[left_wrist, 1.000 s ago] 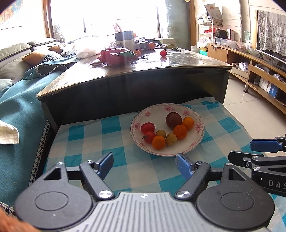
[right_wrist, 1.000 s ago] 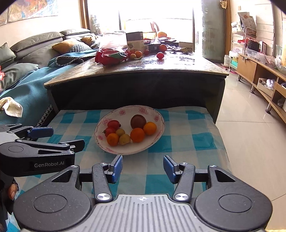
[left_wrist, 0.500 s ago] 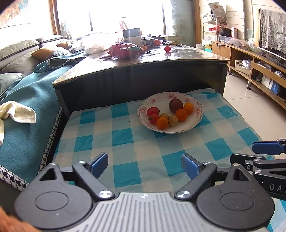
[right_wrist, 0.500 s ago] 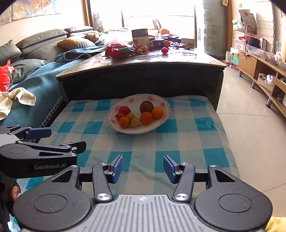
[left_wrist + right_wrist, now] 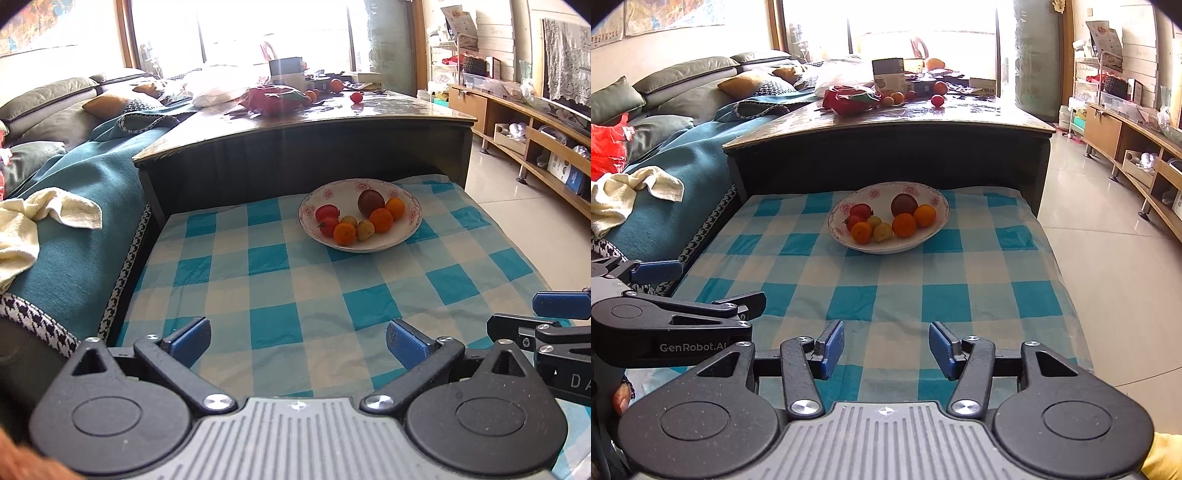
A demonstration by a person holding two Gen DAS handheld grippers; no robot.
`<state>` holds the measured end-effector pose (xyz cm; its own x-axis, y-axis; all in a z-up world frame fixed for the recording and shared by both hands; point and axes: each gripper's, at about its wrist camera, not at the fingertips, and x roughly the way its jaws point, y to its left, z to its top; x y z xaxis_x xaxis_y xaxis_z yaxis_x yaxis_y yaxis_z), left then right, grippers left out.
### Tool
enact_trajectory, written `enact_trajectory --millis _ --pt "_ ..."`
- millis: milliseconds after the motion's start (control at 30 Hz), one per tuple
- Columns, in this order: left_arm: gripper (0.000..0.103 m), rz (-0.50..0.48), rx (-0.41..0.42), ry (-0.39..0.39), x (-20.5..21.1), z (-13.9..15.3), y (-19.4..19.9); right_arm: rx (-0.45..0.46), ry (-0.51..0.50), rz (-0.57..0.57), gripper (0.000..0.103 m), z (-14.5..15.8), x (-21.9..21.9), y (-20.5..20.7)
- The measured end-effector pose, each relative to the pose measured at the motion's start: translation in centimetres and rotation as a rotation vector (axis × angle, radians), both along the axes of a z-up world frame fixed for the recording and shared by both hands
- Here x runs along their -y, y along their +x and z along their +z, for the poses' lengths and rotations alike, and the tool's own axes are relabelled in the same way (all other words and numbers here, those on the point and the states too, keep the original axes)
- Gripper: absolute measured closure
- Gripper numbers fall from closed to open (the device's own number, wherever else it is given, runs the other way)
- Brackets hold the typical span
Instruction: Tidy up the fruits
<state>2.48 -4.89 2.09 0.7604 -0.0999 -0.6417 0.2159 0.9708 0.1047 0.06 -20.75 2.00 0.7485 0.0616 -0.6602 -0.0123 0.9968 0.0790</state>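
Observation:
A white floral plate [image 5: 408, 225] [image 5: 934, 225] sits on the far part of a blue-checked cloth [image 5: 295, 291] [image 5: 942, 288]. It holds several fruits: red tomatoes [image 5: 327, 213], oranges [image 5: 381, 220], a dark round fruit [image 5: 904, 205] and small yellow ones [image 5: 882, 232]. My left gripper [image 5: 297, 341] is open and empty over the near cloth. My right gripper [image 5: 886, 349] is open and empty, beside the left one, which shows at its left [image 5: 698, 295].
A dark coffee table [image 5: 303, 122] rises behind the cloth with a red bag [image 5: 849, 98], a box and loose fruit [image 5: 937, 100] on top. A teal-covered sofa [image 5: 74, 206] with a cream towel [image 5: 40, 214] lies left. Tiled floor and a wooden shelf unit [image 5: 535, 147] lie right.
Both grippers have pulled back from the plate, which now looks smaller and farther. More of the checked cloth and sofa shows. Both grippers stay open and empty.

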Motion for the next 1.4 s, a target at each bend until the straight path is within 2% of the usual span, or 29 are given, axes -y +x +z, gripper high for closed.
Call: enact_trajectory --millis 233,700,1400 --pt "0.0 0.019 -0.026 -0.032 -0.6 -0.2 -1.1 -0.009 0.016 0.0 0.056 -0.3 -0.3 -1.2" --pt "0.0 0.017 -0.041 0.001 -0.6 -0.9 -3.0 -0.01 0.011 0.008 0.056 -0.5 -0.7 -2.7" --pt "0.0 0.011 -0.032 -0.015 -0.9 -0.6 -4.7 -0.007 0.006 0.026 0.056 -0.5 -1.4 -4.7"
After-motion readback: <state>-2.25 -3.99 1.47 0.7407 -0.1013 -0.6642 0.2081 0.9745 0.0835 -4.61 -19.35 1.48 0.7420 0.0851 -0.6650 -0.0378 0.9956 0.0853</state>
